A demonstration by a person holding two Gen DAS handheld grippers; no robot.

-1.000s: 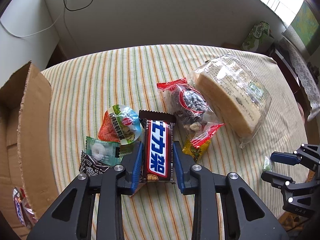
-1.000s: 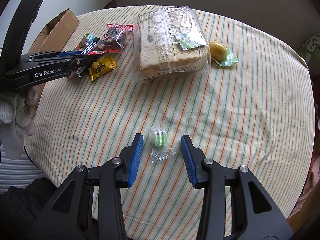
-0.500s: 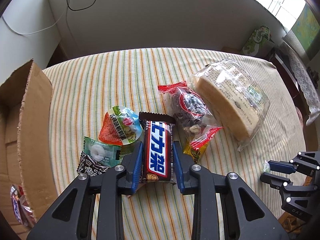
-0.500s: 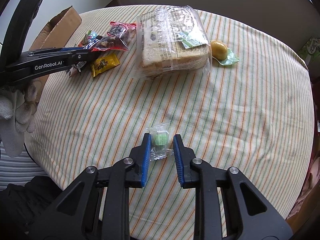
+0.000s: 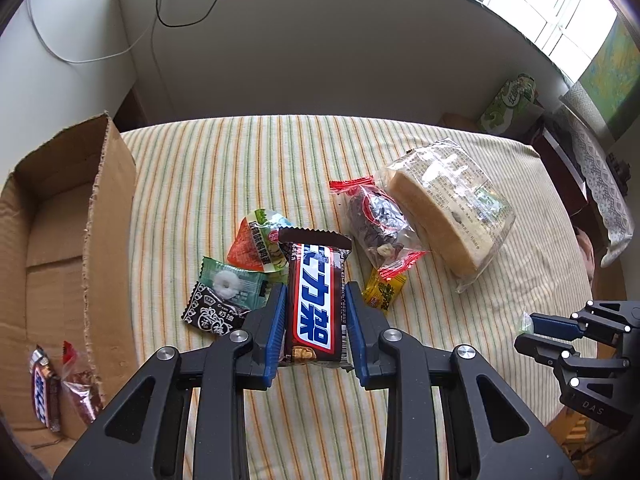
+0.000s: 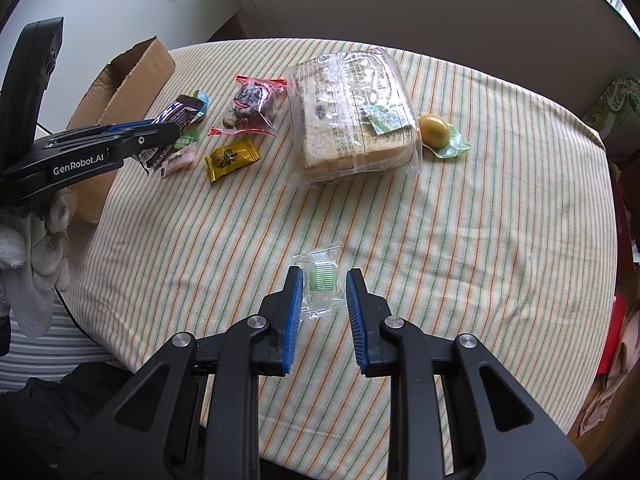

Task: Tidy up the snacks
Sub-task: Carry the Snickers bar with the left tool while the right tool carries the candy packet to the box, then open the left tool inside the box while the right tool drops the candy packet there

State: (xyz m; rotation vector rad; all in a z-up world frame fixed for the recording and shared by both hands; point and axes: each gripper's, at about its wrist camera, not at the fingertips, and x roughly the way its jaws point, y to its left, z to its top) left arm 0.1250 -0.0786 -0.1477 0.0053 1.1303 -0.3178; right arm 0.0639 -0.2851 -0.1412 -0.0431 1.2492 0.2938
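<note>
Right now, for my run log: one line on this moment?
left gripper: shut on chocolate bar | right gripper: shut on green candy | cardboard box: open, left of table

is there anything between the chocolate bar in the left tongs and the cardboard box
Nothing visible blocks the way. The chocolate bar is gripped in the left tongs; the cardboard box stands open-topped to its left. Only its near wall must be cleared.
</note>
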